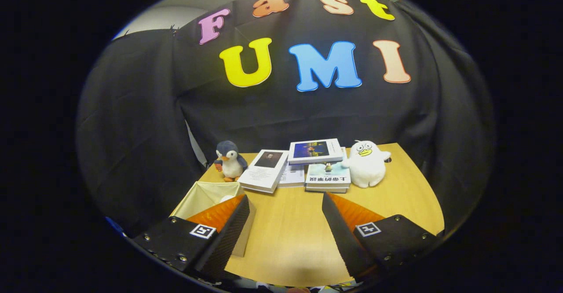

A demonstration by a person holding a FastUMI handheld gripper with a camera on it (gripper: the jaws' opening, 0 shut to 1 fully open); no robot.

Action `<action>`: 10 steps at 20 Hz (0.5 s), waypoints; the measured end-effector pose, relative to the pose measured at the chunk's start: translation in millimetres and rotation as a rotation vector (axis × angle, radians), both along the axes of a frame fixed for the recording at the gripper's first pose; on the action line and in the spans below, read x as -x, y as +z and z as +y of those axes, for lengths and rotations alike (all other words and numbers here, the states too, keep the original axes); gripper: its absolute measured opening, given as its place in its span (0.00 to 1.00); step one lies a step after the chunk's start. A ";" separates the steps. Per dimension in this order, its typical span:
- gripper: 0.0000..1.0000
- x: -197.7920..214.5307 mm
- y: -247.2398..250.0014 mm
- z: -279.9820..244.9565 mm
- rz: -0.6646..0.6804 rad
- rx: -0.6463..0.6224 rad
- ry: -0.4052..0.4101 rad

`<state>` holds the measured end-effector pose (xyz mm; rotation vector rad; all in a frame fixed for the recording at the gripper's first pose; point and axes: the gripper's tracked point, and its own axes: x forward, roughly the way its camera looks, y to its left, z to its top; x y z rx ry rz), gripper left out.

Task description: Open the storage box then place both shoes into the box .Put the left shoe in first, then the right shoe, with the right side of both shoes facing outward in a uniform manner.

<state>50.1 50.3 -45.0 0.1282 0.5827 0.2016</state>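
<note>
Hand-held gripper (286, 222) spread wide, empty, above table (286, 240)

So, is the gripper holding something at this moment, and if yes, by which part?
Nothing is held. The gripper is open, its fingers spread wide with only bare table between them. The storage box sits open beside the left finger.

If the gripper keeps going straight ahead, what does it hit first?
Probably the stack of books beyond the open gripper; bare table lies between the fingers first. Depth is hard to judge.
</note>
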 end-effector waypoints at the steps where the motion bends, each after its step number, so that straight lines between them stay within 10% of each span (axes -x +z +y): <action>1: 1.00 3.2 3.2 -10.9 -0.020 0.010 -0.006; 10: 1.00 34.5 43.0 -78.4 -0.261 0.080 -0.080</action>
